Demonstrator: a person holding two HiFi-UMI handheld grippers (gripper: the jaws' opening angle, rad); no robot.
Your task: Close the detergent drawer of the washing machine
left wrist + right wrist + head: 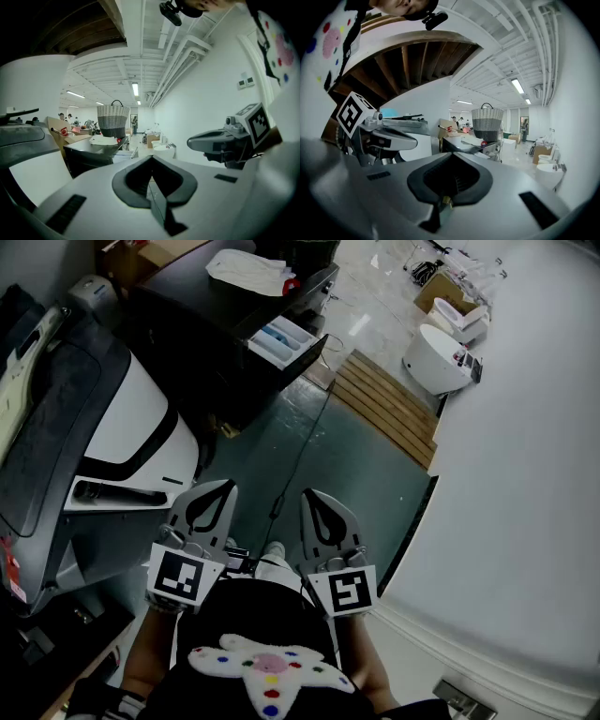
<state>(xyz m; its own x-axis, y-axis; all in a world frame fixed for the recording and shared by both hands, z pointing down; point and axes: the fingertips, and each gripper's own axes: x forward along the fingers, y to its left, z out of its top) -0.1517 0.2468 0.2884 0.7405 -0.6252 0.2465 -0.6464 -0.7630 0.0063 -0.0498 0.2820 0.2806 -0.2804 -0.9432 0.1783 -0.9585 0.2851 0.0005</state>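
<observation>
The dark washing machine [202, 324] stands at the far end of the floor, with its detergent drawer [284, 341] pulled out and its blue and white compartments showing. A white cloth [248, 271] lies on its top. In the left gripper view the drawer [123, 153] juts out below a wicker basket [113, 120]. My left gripper [221, 487] and right gripper [310, 496] are side by side close to the person's body, far from the machine, both shut and empty. In their own views the left gripper [151, 159] and right gripper [451, 156] show closed jaws.
A white and black machine [112, 427] fills the left side. A cable [300, 451] runs along the green floor. Wooden slats [389, 404] and a white basin [436, 357] lie far right, beside a white wall [525, 484].
</observation>
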